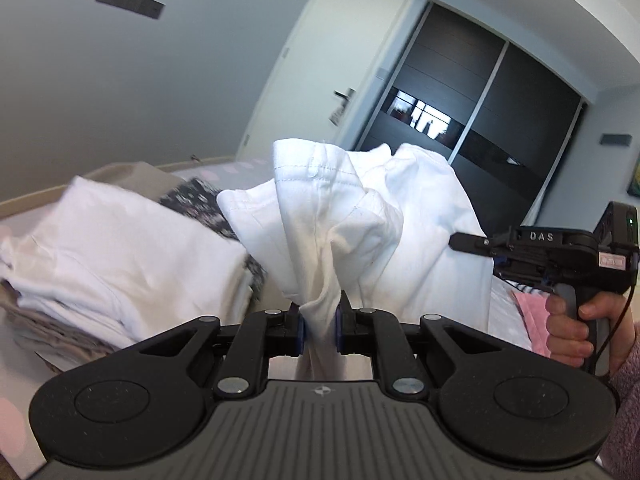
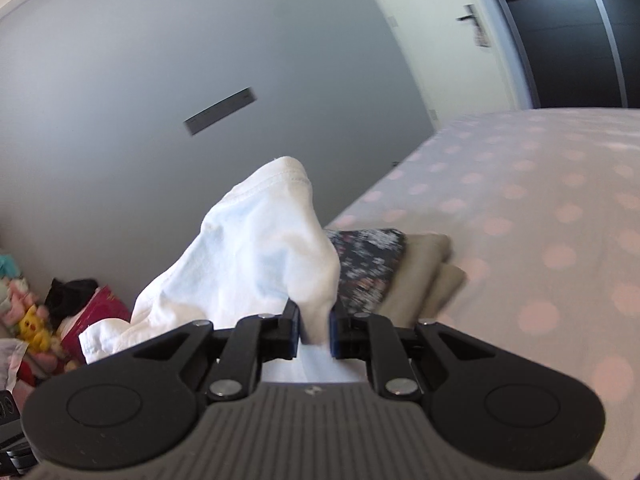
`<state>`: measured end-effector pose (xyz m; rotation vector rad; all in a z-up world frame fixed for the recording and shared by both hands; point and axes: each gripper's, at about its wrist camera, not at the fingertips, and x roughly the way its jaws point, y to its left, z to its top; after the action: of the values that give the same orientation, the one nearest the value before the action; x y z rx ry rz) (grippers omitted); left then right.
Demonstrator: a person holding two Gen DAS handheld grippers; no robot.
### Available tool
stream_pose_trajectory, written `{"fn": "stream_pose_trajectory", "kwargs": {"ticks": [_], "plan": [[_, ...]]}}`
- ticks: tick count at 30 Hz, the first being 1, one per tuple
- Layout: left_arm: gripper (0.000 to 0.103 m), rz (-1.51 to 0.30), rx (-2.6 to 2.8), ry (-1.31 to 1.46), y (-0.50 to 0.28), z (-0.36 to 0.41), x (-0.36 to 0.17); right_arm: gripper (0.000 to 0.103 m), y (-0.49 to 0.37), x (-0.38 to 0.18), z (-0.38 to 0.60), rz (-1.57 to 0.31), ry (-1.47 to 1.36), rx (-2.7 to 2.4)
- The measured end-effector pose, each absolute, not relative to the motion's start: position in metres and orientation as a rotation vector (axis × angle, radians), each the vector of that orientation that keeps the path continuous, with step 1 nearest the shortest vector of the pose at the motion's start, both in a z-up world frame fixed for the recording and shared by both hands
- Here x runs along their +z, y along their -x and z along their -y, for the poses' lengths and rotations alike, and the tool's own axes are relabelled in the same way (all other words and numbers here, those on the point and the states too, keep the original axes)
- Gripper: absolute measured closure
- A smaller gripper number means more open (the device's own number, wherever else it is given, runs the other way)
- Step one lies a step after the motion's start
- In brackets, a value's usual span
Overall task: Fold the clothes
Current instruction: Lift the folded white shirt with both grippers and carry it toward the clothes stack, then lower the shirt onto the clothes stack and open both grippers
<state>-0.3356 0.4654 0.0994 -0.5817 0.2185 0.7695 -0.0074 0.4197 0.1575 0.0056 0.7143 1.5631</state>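
The left hand-held gripper (image 1: 320, 330) pinches a bunched fold of the white garment (image 1: 360, 232) between its blue pads (image 1: 301, 330), the cloth rising in crumpled folds above it. To the left of the garment lies a stack of folded clothes (image 1: 112, 264), white on top. To the garment's right, the right hand-held gripper (image 1: 460, 240) touches the cloth's edge, gripped by a hand (image 1: 580, 328). Behind the garment stand a white door (image 1: 332, 64) and a dark wardrobe (image 1: 480, 112).

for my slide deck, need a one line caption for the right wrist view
Right gripper shut on a white garment, lifted over a polka-dot bed beside a stack of folded clothes.
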Motion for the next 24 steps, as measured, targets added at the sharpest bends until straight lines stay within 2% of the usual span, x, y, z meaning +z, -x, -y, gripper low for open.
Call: {"fn": "stream_pose_trajectory", "kwargs": {"ticks": [12,21,24], "plan": [[0.092,-0.134,0.988,0.742,0.407,-0.541,0.104,0.087,0.099,0.205,-0.602,-0.621,0.371,1.801],[0.092,-0.133,1.121,0.896,0.453,-0.569,0.060,0.086,0.191,0.165,-0.693,-0.581,0.602,1.878],[0.092,-0.146,1.154,0.955,0.465,-0.578,0.045,0.080,0.206,0.148,-0.716,-0.612,0.621,1.860]]}}
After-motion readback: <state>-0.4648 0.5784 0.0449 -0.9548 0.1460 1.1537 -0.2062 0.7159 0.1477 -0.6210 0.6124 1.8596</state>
